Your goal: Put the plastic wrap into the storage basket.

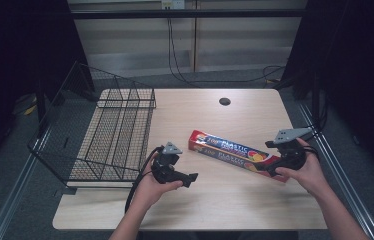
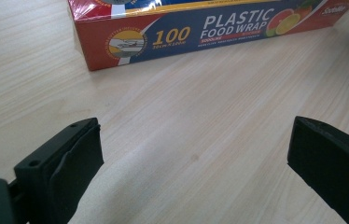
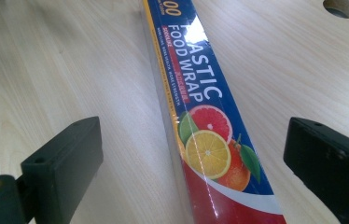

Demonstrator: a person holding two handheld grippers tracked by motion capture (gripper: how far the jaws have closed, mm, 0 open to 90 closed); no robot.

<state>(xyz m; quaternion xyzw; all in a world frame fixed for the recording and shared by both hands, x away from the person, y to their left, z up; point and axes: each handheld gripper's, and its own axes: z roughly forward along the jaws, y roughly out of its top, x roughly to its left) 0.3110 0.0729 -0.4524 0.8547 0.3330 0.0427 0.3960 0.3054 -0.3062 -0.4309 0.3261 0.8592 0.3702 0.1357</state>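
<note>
Plastic food wrap box (image 1: 235,156) lies flat on the wooden table (image 1: 215,205), to the right of the wire basket (image 1: 110,132), long axis slanting. Right gripper (image 1: 271,171) at the box's right end, jaws wide, box end between them, pads clear of it. Left gripper (image 1: 191,179) between basket and box, near the box's left end, jaws wide, bare table between them.
</note>
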